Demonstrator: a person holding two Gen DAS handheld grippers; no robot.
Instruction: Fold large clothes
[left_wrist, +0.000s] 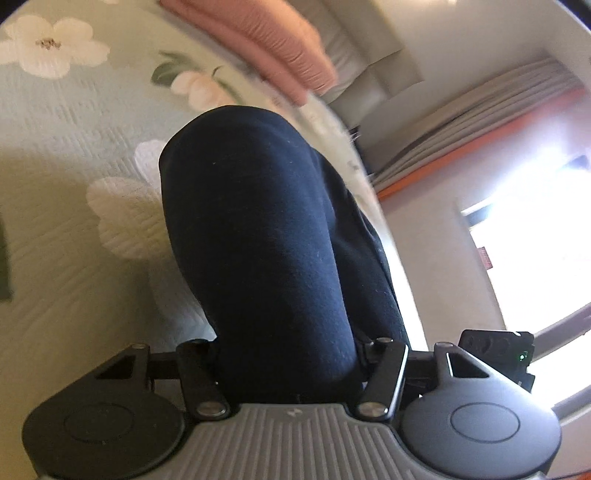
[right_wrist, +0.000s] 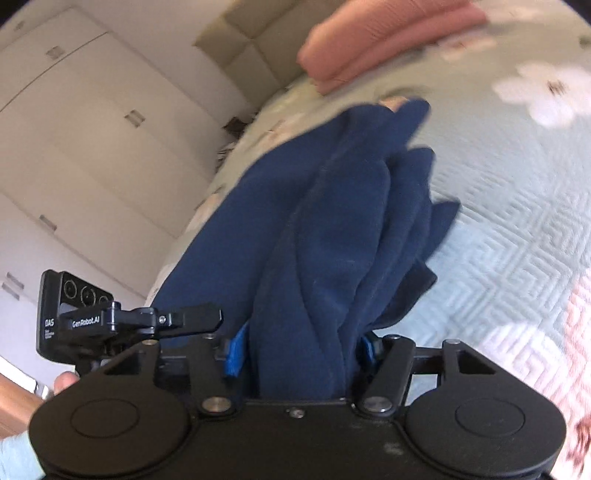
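A navy garment (left_wrist: 258, 221) rises in a thick bundle from between the jaws of my left gripper (left_wrist: 291, 369), which is shut on it; the cloth hides the fingertips. In the right wrist view the same navy garment (right_wrist: 332, 221) hangs in several folds over the bed. My right gripper (right_wrist: 301, 350) is shut on a bunch of it, with the blue pads (right_wrist: 234, 350) pressed against either side of the cloth. The far end of the garment lies on the flowered bedspread (right_wrist: 498, 203).
The pale green quilted bedspread (left_wrist: 74, 147) with white flowers spreads around the garment. A folded pink cloth (left_wrist: 277, 48) (right_wrist: 369, 44) lies at the far end by the padded headboard (right_wrist: 251, 48). White wardrobe doors (right_wrist: 92, 129) stand beside the bed. A bright window (left_wrist: 535, 240) is on the other side. A person's hand (right_wrist: 64, 382) holds the right gripper.
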